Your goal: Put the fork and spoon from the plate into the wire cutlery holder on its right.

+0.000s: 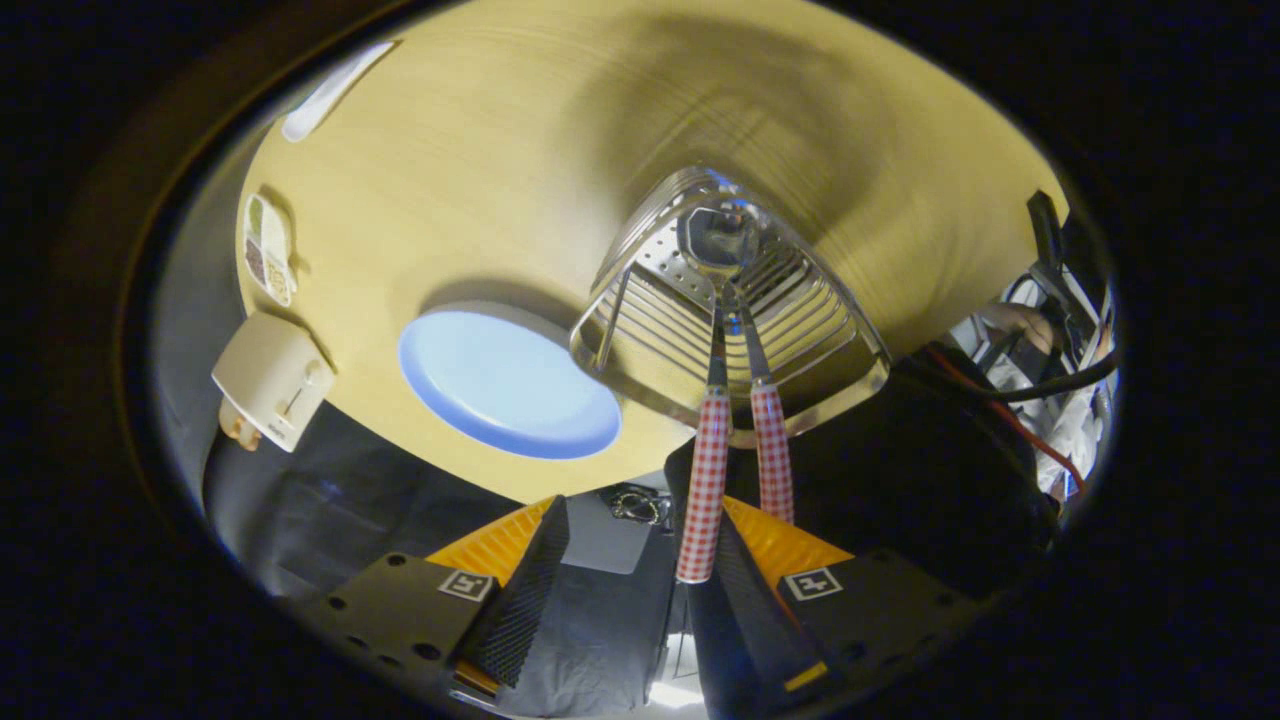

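We look down along the gripper, whose fingers stand apart with nothing pressed between them. Just ahead of the fingers stands the wire cutlery holder on the wooden table. Two utensils stand in it, their red-checked handles leaning back over its near rim toward the right-hand finger; the spoon reaches its bowl to the holder's floor, and the fork lies just beside it, its head hidden among the wires. Ahead and left of the fingers, beside the holder, sits the blue plate, bare. Further left we note a white toaster.
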Tool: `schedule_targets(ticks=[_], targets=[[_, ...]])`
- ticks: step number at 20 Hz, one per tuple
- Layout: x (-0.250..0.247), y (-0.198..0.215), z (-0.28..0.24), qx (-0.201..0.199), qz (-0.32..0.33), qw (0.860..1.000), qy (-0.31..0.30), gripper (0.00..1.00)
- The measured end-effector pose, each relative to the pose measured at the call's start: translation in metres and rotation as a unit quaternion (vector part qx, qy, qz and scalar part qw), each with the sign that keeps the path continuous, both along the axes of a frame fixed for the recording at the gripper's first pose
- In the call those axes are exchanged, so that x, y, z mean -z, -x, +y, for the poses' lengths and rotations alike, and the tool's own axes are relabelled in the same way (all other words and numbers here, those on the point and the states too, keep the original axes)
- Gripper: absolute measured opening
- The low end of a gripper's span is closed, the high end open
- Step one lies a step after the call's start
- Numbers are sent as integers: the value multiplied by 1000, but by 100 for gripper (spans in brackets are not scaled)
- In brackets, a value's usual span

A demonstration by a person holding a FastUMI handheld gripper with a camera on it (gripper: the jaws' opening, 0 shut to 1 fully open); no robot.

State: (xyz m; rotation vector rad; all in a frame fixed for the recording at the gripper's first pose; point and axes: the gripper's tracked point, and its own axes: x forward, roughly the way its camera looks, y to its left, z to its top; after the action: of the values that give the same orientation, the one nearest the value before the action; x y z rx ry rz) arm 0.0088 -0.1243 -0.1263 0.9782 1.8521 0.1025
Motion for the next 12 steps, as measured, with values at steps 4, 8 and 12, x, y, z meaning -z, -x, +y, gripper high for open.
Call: schedule_targets(ticks=[4,8,12], targets=[[-6,13,14,22,-55,997,46,90],[-17,10,32,60,-143,982,103,90],[-16,-2,37,78,-263,947,164,91]])
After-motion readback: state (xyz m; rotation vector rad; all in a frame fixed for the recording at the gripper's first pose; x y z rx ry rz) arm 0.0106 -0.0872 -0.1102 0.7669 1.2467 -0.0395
